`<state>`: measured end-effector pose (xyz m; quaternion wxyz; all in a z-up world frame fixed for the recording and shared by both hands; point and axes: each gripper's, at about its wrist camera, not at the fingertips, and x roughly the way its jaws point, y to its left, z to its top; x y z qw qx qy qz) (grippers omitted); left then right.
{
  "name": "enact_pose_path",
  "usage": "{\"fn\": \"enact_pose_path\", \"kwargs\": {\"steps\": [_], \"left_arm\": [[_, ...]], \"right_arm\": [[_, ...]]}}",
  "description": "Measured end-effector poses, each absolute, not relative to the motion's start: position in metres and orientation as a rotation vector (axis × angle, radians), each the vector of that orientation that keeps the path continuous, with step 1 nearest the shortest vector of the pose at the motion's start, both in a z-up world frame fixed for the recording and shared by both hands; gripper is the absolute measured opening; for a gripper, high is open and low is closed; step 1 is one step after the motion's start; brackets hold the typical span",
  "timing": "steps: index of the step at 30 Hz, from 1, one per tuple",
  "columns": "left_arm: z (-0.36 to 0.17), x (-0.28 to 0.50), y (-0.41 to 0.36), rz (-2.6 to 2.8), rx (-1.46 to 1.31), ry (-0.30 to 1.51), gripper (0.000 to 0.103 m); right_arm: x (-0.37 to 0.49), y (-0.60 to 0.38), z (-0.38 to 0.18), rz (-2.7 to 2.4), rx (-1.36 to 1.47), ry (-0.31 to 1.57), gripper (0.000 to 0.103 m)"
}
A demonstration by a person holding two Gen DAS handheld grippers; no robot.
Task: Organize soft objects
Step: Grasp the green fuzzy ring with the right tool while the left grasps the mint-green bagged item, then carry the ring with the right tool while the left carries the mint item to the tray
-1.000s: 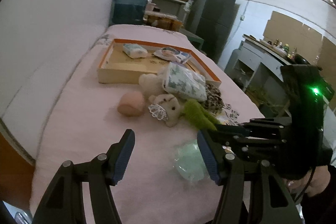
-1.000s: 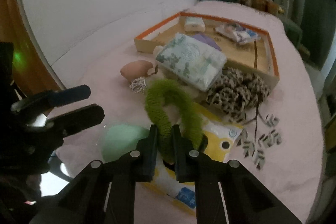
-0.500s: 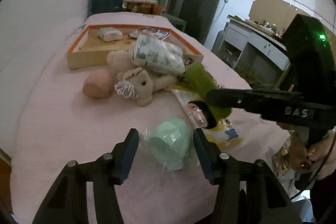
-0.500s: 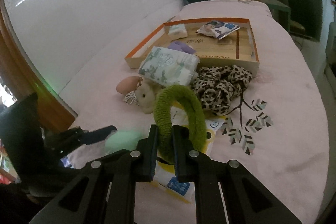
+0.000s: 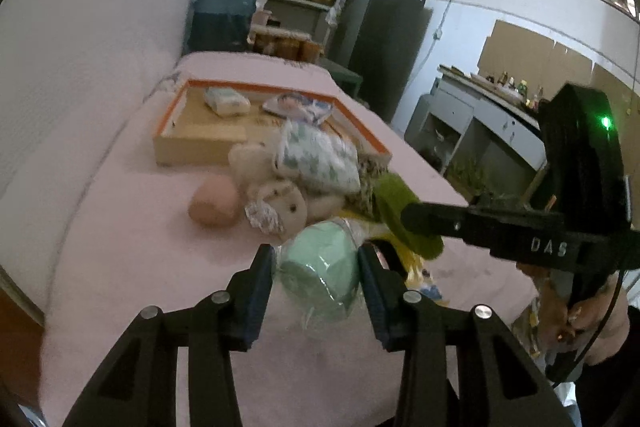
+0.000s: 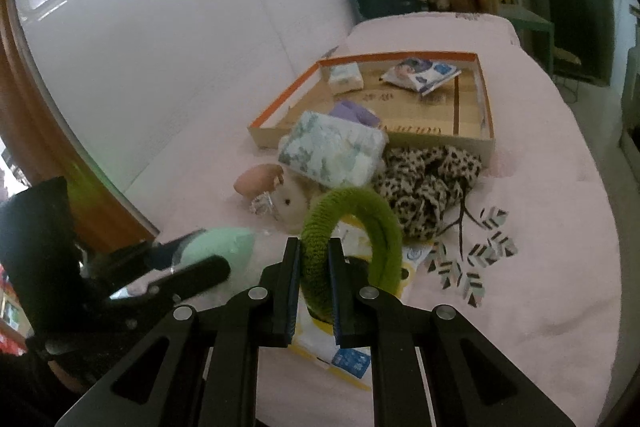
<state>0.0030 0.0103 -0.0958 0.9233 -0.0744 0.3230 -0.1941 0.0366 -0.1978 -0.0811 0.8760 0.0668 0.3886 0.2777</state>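
the only writing that reads clearly is "das" in pale letters on the side of the right gripper; print on the yellow packet and on the floor of the cardboard tray is too small to make out. two grippers are up over the pink-covered tabletop. the left gripper has just been closing its jaws on the mint green wrapped bundle, both pads now against its plastic wrap. the right gripper's jaws are clenched on the green fuzzy ring, which arcs up above the yellow packet. count on the cloth: one peach sponge, one cream plush toy with a crinkly silver bit at its side, one floral tissue pack, one leopard-print scrunchie. inside the tray: one small white pack, one blue-and-white pouch, one lilac item half hidden behind the tissue pack. the left view is blurred, and the plush is partly covered by the tissue pack
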Motion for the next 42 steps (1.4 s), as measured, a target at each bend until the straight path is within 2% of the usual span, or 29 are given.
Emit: {"fn": "enact_pose_path", "kwargs": {"steps": [23,31,42], "left_arm": [[-0.013,0.073,0.013,-0.308,-0.142,0.542,0.043],[-0.010,0.117,0.015,-0.272,-0.165,0.544,0.043],[-0.025,0.165,0.021,-0.218,-0.185,0.577,0.043]], "right_arm": [[0.070,-0.209,-0.008,0.551,0.074,0.642,0.013],[0.108,-0.211,0.005,0.539,0.062,0.609,0.013],[0.175,-0.191,-0.006,0.574,0.026,0.636,0.013]]}}
